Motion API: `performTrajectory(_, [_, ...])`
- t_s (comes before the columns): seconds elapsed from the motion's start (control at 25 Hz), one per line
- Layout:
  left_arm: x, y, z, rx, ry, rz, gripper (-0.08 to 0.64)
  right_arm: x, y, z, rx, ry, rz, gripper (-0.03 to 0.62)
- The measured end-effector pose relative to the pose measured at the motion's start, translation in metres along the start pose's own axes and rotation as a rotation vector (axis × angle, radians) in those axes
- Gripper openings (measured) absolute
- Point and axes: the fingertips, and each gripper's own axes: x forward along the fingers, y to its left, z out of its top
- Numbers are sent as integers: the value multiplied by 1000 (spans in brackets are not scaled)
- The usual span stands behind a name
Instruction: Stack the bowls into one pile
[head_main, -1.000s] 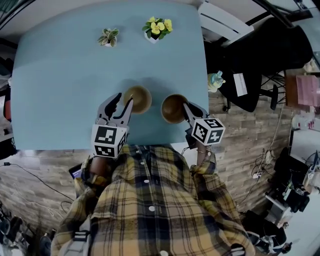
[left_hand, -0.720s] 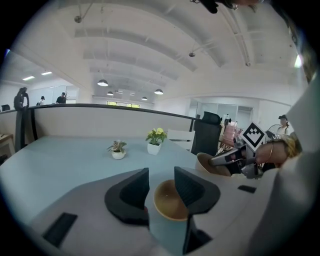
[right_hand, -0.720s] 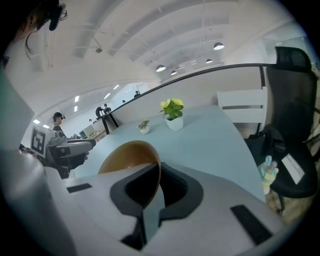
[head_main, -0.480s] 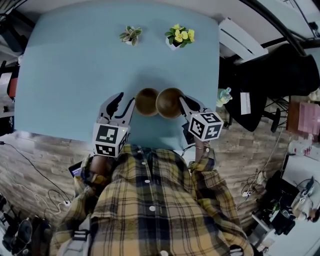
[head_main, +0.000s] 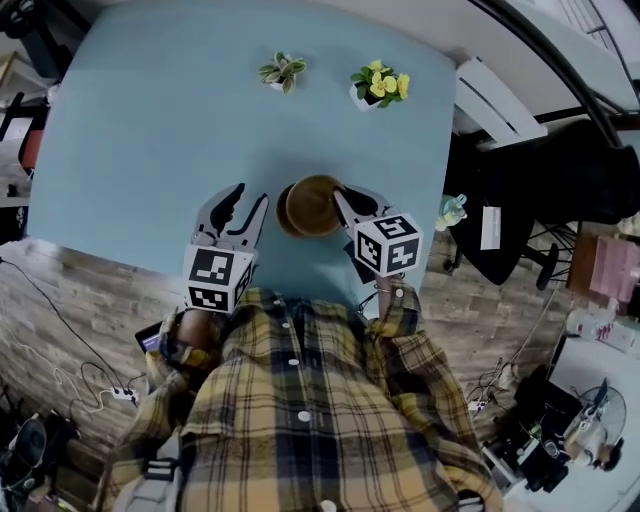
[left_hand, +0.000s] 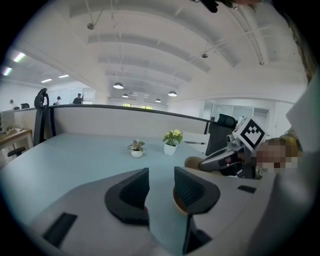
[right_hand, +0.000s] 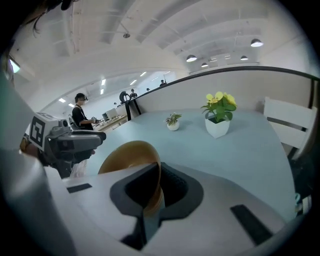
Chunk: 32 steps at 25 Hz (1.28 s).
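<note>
Low at the frame's middle, my left gripper (head_main: 248, 199) stands open and empty while my right gripper (head_main: 341, 198) pinches the rim of a brown bowl (head_main: 314, 204), overlapping the second bowl (head_main: 281, 215) on the blue table (head_main: 130, 150), two potted plants (head_main: 283, 71) farther up.
</note>
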Motion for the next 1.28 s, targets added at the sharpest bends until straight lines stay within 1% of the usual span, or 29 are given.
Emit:
performTrajectory(0.2, [-2, 4, -4, -14, 11, 20, 147, 13, 5, -9, -36, 55, 11, 17])
performTrajectory(0.4, [2, 2, -4, -16, 19, 19, 147, 19, 7, -16, -71, 92, 16, 17])
performTrajectory(0.52, [5, -1, -4, -15, 24, 14, 147, 21, 8, -18, -82, 96, 27, 17])
performTrajectory(0.76, [8, 0, -6, -17, 30, 13, 147, 27, 15, -21, -153, 97, 41, 18])
performTrajectory(0.88, [9, 1, -6, -18, 31, 16, 147, 27, 14, -20, -167, 78, 21, 22])
performTrajectory(1.12, [11, 2, -5, -18, 33, 16, 147, 28, 9, -25, -158, 82, -3, 146])
performTrajectory(1.28, [11, 3, -5, -15, 31, 12, 147, 28, 8, -26, -158, 77, -14, 174])
